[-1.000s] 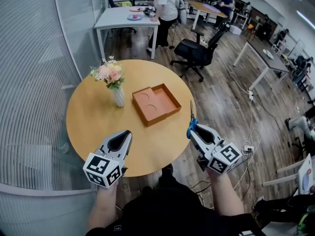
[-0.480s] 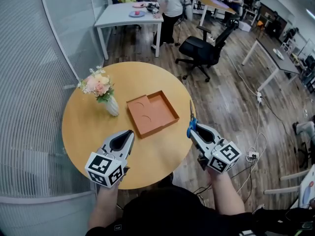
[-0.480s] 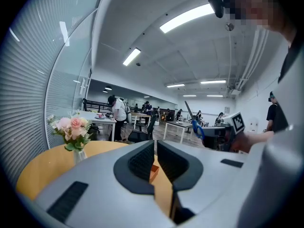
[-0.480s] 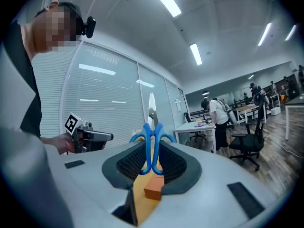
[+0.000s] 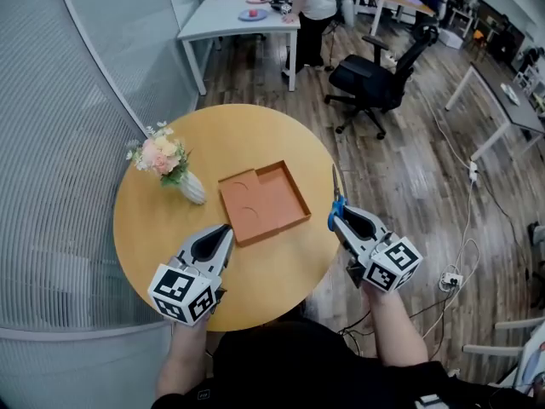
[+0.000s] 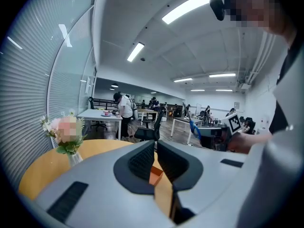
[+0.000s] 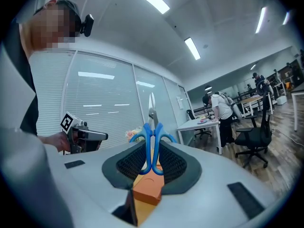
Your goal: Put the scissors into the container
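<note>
Blue-handled scissors (image 5: pixel 337 201) stand blades-up in my right gripper (image 5: pixel 338 216), which is shut on their handles (image 7: pixel 152 144) just off the round table's right edge. The container, an orange square tray (image 5: pixel 263 201), lies near the table's middle, to the left of that gripper; it also shows past the jaws in the right gripper view (image 7: pixel 148 189). My left gripper (image 5: pixel 224 233) hovers over the table's front, jaws shut with nothing between them (image 6: pixel 155 159), pointing toward the tray's near corner (image 6: pixel 156 174).
A small vase of flowers (image 5: pixel 170 167) stands on the left of the wooden table (image 5: pixel 153 228). A curved glass wall (image 5: pixel 60 143) runs along the left. Beyond are a black office chair (image 5: pixel 375 79), a white table (image 5: pixel 234 20) and a person standing (image 5: pixel 317 11).
The head view has shifted, so the table and tray sit a little lower and more to the right. Both grippers keep their poses; the scissors stay gripped.
</note>
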Tool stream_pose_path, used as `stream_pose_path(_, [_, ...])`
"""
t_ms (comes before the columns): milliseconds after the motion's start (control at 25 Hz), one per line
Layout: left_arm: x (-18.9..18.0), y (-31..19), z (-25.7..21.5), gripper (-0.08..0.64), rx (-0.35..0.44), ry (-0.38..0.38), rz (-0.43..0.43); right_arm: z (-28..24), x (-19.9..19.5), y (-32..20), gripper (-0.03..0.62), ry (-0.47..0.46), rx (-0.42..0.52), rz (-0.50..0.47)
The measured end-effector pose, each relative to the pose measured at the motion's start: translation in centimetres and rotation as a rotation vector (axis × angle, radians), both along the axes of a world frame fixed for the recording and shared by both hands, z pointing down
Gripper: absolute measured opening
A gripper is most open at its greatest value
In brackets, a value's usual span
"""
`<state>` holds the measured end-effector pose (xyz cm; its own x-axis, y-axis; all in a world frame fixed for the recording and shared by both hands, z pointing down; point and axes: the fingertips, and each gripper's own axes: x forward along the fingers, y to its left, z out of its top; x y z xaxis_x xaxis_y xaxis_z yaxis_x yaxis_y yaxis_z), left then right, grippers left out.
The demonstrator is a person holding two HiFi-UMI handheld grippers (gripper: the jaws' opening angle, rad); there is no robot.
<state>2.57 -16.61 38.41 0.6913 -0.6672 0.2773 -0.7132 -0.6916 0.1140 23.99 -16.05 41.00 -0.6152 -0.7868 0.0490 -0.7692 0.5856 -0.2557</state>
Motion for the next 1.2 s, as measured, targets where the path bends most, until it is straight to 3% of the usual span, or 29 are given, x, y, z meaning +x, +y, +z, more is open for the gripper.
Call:
stream_pose_path(200, [-0.1,-0.6,0.4,0.029,-0.018,-0.023,-0.025,0.7,0.1,-2.5,0.098,-0.017,-0.019,-0.009])
stream_pose_path(480, [-3.5,-2.1,1.1,0.029,-0.032,-0.007,-0.066,2.6,-2.2,-6.0,0.098,0.012,-0.082,-0.005])
stream_pose_path(720, [-5.0,-4.9,3.6,0.029,-0.061,0.022,-0.045,5.0,-4.3,-10.6,0.098,0.012,-0.144,0.008])
stream_pose_path(1200, [-5.8,-8.0,7.6,0.029,-0.111,0.022,-0.023,14.9,-7.6,-15.2,0.098,0.198,-0.368,-0.018])
